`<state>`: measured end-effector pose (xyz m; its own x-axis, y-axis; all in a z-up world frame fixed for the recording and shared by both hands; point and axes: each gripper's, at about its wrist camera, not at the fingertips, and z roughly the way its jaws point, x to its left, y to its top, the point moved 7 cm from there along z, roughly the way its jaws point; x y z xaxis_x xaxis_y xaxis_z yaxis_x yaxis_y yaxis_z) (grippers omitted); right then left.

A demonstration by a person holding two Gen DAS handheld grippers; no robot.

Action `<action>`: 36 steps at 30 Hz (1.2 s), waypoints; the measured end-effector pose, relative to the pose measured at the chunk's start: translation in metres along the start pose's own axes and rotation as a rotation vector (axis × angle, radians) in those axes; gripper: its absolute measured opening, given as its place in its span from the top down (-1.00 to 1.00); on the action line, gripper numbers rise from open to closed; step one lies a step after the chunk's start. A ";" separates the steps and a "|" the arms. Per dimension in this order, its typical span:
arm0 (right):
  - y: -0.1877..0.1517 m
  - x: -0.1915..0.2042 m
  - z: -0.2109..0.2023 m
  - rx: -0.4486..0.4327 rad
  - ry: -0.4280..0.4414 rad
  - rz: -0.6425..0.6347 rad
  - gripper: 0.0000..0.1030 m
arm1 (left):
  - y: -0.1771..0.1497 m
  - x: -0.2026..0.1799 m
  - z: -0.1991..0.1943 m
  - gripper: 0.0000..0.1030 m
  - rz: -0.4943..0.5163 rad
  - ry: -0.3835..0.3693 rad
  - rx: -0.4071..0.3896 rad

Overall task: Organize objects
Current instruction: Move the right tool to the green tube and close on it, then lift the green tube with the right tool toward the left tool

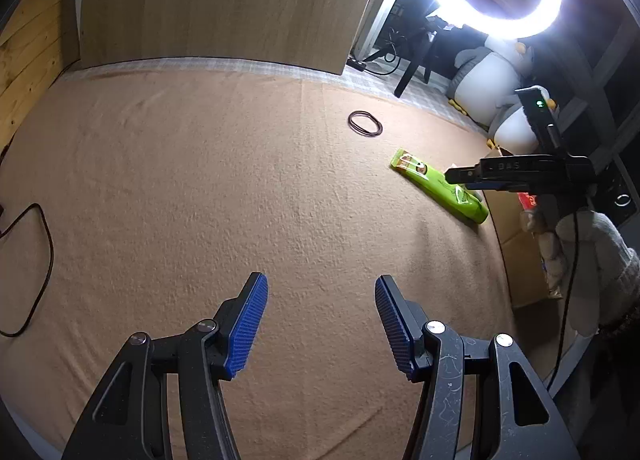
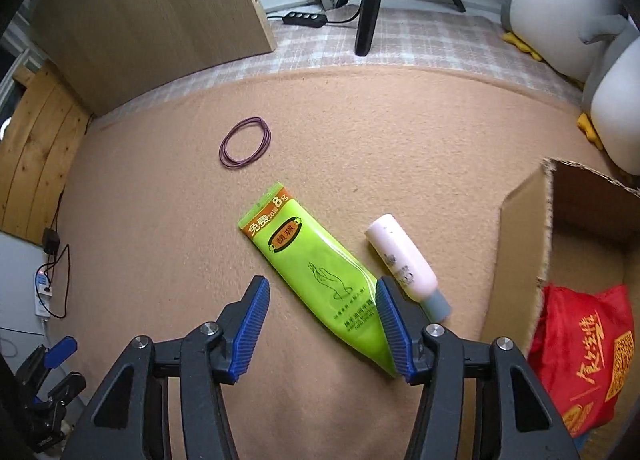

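My right gripper (image 2: 322,326) hangs spread above the tan felt cloth (image 2: 400,132) that covers the desk, pinching nothing; its right pad overlaps the lower end of the green hand-cream tube (image 2: 320,272) in view, though I cannot tell whether it touches; the tube lies flat and slanted, crimped end away from me. Just beside it, to its right, a pale pink bottle (image 2: 402,260) with a grey cap lies on its side; a purple loop of hair ties (image 2: 245,142) rests well apart, further out. The open cardboard box (image 2: 520,244) stands at the right with a red bag (image 2: 584,352) inside; I judge that is where things belong.

My left gripper (image 1: 320,324) is spread too, over bare cloth, holding nothing.

The risks, as I judge them: the tube sits off-centre between my pads, so closing now could catch only its edge and flick it aside; a soft tube may buckle or slip; the right pad could nudge the bottle and set it rolling; the box wall is close and could snag the tube when I carry it over.
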<state>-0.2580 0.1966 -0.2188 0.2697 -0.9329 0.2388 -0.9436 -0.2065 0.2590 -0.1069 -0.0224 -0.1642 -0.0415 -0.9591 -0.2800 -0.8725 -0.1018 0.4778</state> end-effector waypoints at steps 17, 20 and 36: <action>0.003 0.002 0.026 0.041 -0.046 -0.014 0.25 | 0.003 -0.001 0.003 -0.16 -0.004 -0.009 0.010; -0.005 0.010 0.028 0.053 -0.014 -0.016 0.30 | 0.004 -0.001 0.004 -0.16 -0.005 -0.009 0.011; -0.062 0.084 0.039 0.099 0.151 -0.066 0.65 | -0.011 -0.018 0.027 -0.16 0.038 -0.067 0.085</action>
<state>-0.1844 0.1193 -0.2512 0.3501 -0.8630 0.3644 -0.9353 -0.3003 0.1872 -0.1098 0.0033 -0.1871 -0.1052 -0.9416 -0.3198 -0.9077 -0.0405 0.4177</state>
